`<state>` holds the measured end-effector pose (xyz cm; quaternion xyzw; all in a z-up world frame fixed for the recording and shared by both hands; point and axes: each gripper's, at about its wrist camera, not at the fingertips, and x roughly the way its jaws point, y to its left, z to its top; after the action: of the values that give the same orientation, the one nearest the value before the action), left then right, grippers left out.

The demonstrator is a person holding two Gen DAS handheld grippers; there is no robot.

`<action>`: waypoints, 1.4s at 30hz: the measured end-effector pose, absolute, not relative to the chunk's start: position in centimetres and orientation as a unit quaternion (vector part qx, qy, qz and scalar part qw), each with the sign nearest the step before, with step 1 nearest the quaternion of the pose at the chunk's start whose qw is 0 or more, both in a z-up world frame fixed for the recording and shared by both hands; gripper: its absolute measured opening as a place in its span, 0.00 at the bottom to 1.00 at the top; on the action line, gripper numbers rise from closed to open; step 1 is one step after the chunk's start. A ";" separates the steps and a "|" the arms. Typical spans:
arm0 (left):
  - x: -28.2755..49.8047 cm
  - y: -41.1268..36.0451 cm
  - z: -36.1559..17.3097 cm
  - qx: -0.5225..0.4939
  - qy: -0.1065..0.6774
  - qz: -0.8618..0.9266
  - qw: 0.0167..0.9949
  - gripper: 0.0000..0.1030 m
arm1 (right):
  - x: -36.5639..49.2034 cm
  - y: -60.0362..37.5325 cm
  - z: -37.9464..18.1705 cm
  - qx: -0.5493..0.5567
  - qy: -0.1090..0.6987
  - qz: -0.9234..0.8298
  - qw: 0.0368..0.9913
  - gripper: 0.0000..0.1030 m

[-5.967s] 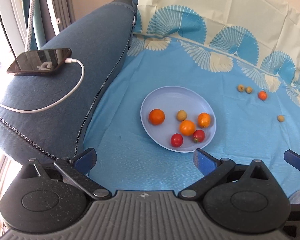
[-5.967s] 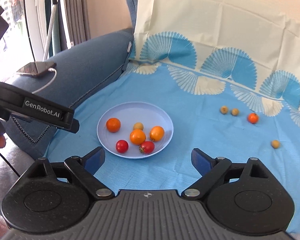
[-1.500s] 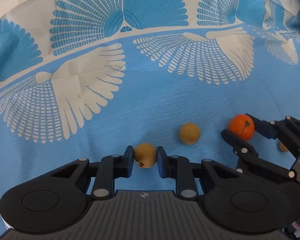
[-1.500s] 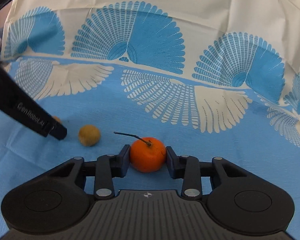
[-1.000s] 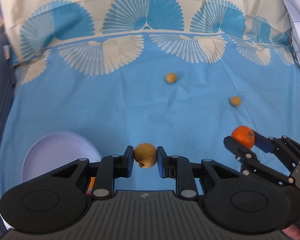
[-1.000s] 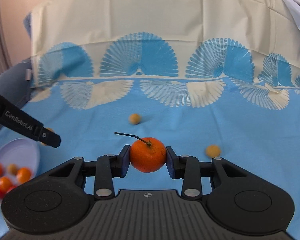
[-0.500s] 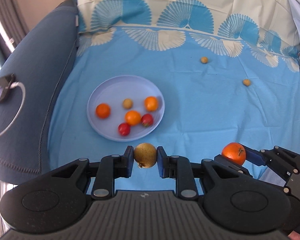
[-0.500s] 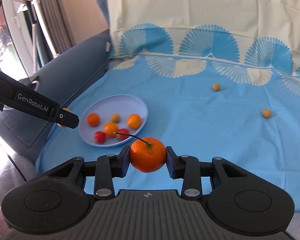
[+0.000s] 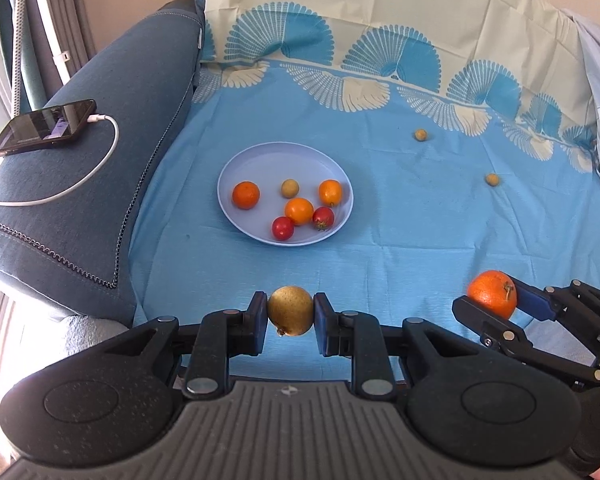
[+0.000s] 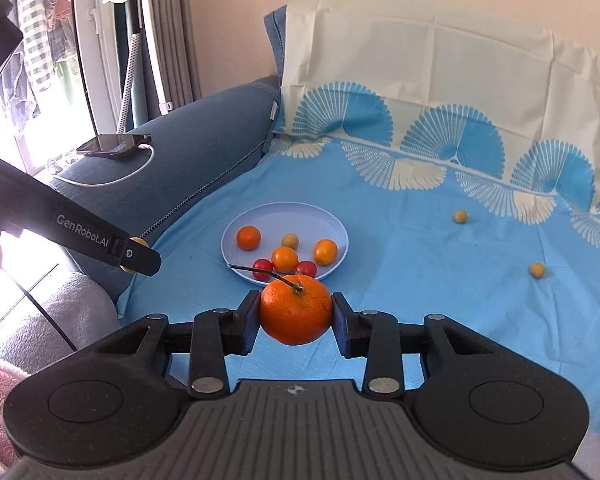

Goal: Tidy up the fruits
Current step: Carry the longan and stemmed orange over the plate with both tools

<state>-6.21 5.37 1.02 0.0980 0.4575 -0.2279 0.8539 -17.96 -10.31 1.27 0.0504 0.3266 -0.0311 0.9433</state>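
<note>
Left claw [image 9: 290, 317]: clenched on a small brown fruit [image 9: 290, 310], held above the near edge of the blue sheet [image 9: 420, 220].
Right claw [image 10: 296, 317]: clenched on a stemmed orange [image 10: 296, 309], held in the air on the near side of the plate [image 10: 260, 216]; in the left wrist view it showed low at the right [image 9: 496, 304].
Plate: pale blue, resting on the sheet, holding six fruits, among them a round orange one [image 9: 245, 195] at the left, a brown one [image 9: 290, 188] and two red tomatoes [image 9: 283, 227] at the near rim.
Loose fruit: two small brown ones [image 9: 420, 135] [image 9: 491, 179] lay on the sheet, well apart from the plate, to its right.
Surroundings: a dark blue cushion [image 9: 100, 152] bordered the sheet's left side; a phone [image 9: 44, 127] with a white cable [image 9: 96, 160] lay on it.
In the way: nothing stood between either claw and the plate.
</note>
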 end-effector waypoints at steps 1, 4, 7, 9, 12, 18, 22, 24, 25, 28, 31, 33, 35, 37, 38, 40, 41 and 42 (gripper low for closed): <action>-6.2 5.4 1.1 0.097 0.456 -0.228 0.855 0.26 | -18.1 -10.3 1.3 0.050 0.326 -0.032 0.943 0.37; -6.2 5.7 1.2 0.093 0.454 -0.227 0.856 0.26 | -18.2 -10.4 1.5 0.051 0.325 -0.036 0.944 0.38; -6.1 5.8 1.4 0.090 0.453 -0.226 0.858 0.26 | -18.2 -10.5 1.5 0.052 0.324 -0.039 0.944 0.37; -6.0 6.0 1.4 0.087 0.454 -0.224 0.858 0.26 | -18.1 -10.4 1.5 0.051 0.324 -0.038 0.944 0.38; -5.9 6.1 1.4 0.086 0.455 -0.223 0.858 0.26 | -18.1 -10.3 1.4 0.051 0.325 -0.036 0.944 0.37; -5.1 6.2 1.3 0.080 0.457 -0.220 0.858 0.26 | -17.9 -10.4 1.3 0.055 0.328 -0.041 0.942 0.37; -4.6 6.3 1.3 0.076 0.458 -0.217 0.859 0.26 | -17.7 -10.3 1.2 0.054 0.333 -0.040 0.941 0.38; -4.3 6.3 1.2 0.074 0.459 -0.214 0.859 0.26 | -17.5 -10.3 1.2 0.055 0.335 -0.040 0.940 0.38; -4.2 6.3 1.2 0.074 0.459 -0.213 0.859 0.26 | -17.4 -10.3 1.1 0.055 0.336 -0.041 0.939 0.37; -3.8 6.3 0.9 0.073 0.462 -0.209 0.859 0.26 | -17.2 -10.5 1.0 0.057 0.338 -0.043 0.938 0.37; -3.3 6.4 0.8 0.071 0.463 -0.207 0.859 0.26 | -16.9 -10.6 0.9 0.057 0.341 -0.043 0.937 0.38; -3.0 6.3 0.8 0.071 0.461 -0.205 0.860 0.26 | -16.8 -10.7 0.9 0.056 0.343 -0.042 0.937 0.37; -2.6 6.2 1.0 0.072 0.456 -0.201 0.864 0.26 | -16.5 -10.6 0.8 0.057 0.345 -0.042 0.936 0.37; -1.9 6.1 1.3 0.070 0.453 -0.199 0.866 0.26 | -16.1 -10.6 0.8 0.058 0.345 -0.042 0.936 0.37; -1.6 6.1 1.5 0.069 0.451 -0.197 0.868 0.26 | -15.8 -10.8 0.8 0.059 0.344 -0.042 0.936 0.37; -0.8 5.9 1.8 0.067 0.445 -0.195 0.871 0.26 | -15.2 -11.0 0.9 0.063 0.343 -0.041 0.936 0.37; -0.4 5.8 2.0 0.066 0.442 -0.193 0.873 0.26 | -14.8 -11.1 1.0 0.063 0.342 -0.040 0.937 0.37; -0.1 5.6 2.1 0.065 0.440 -0.190 0.875 0.26 | -14.5 -11.1 1.0 0.062 0.340 -0.039 0.937 0.37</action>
<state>-0.06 5.64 2.07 0.0648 0.4402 -0.1905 0.8751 -14.51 -11.10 1.00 0.0623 0.3403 -0.0388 0.9374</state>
